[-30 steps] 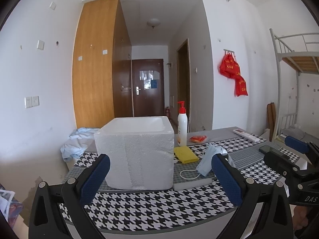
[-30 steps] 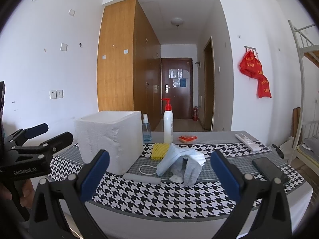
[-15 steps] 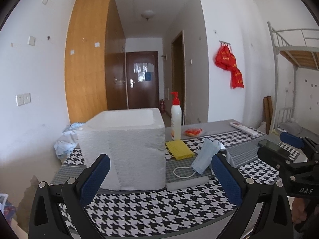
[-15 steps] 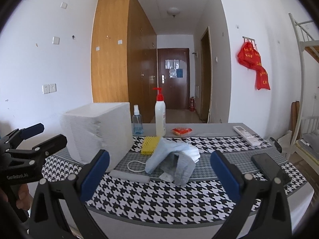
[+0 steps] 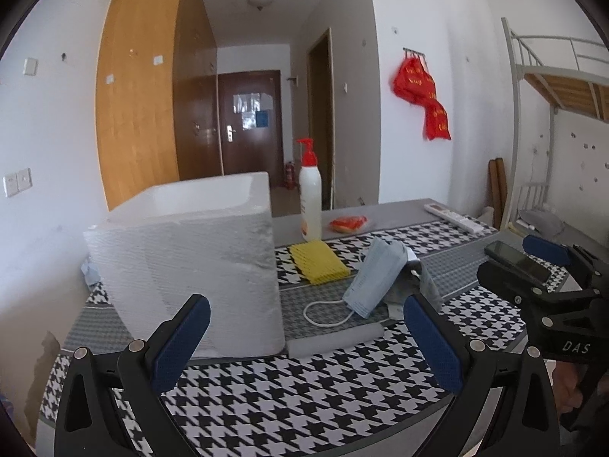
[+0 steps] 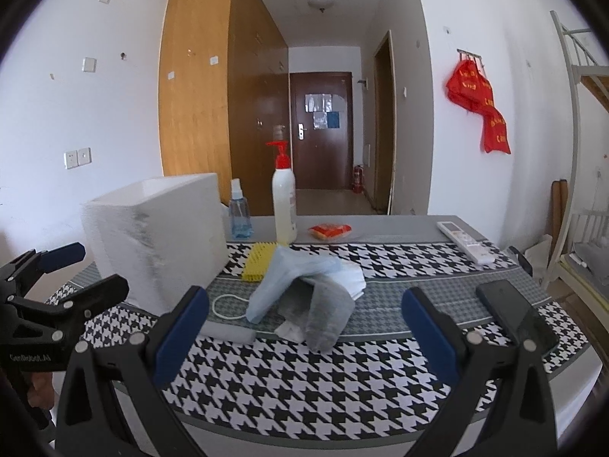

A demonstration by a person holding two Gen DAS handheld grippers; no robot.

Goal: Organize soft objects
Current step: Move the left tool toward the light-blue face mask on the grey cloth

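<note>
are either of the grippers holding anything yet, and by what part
Nothing is held. The left gripper and right gripper are both open and empty, short of the face mask on the table.

A rough, grainy white foam box [image 5: 190,262] stands on the counter's matt black-and-white houndstooth cloth [image 6: 304,373]. The pale blue pleated face mask [image 6: 289,278] looks thin and papery — the grey sock [image 6: 327,312] beside it fuzzy knit. The black phone [image 6: 514,312] is glossy; the white pump bottle [image 6: 284,205] is smooth plastic.
</note>
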